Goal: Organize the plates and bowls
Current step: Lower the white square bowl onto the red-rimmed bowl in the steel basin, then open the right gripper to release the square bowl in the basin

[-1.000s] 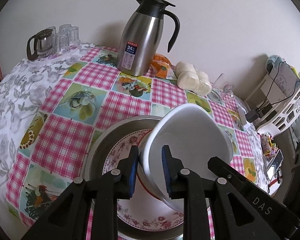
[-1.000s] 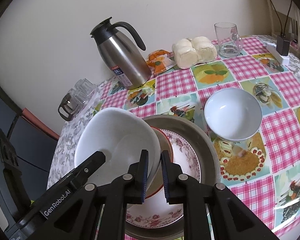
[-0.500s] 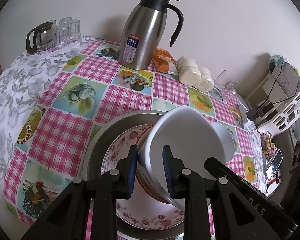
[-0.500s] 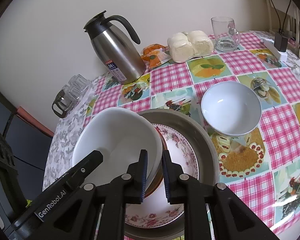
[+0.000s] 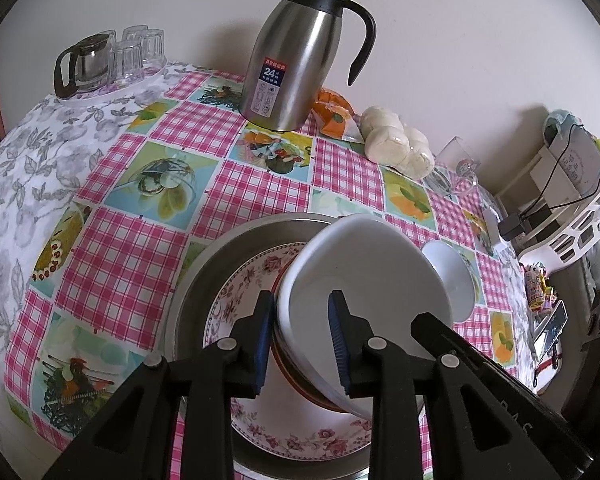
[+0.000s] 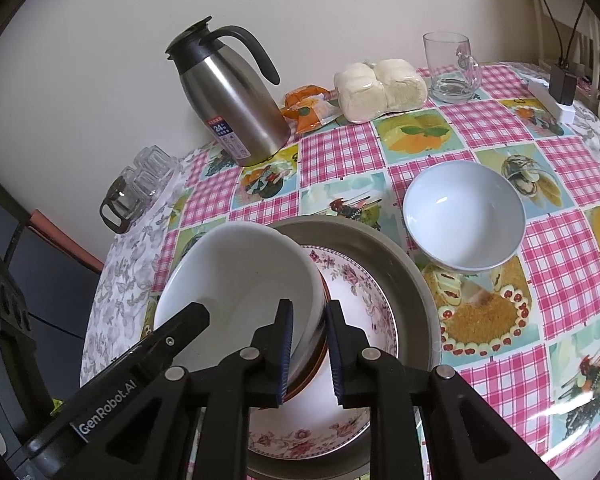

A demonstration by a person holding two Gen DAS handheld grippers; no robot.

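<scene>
A round table carries a glossy oilcloth of pink gingham squares and fruit prints. Near its front edge sits a wide, dull metal basin holding a shallow floral-rimmed plate. On the plate lies a red-rimmed bowl, and a deep, smooth large white bowl sits tilted in it.

The left gripper straddles this bowl's rim, one blue ribbed pad outside, one inside; its jaws have just been opening, and the inner pad stands clear of the wall. The right gripper straddles the opposite rim, jaws narrowly parted; whether its pads press the wall cannot be told.

A small white bowl stands upright just right of the basin. At the far edge stands a brushed-steel carafe.
</scene>
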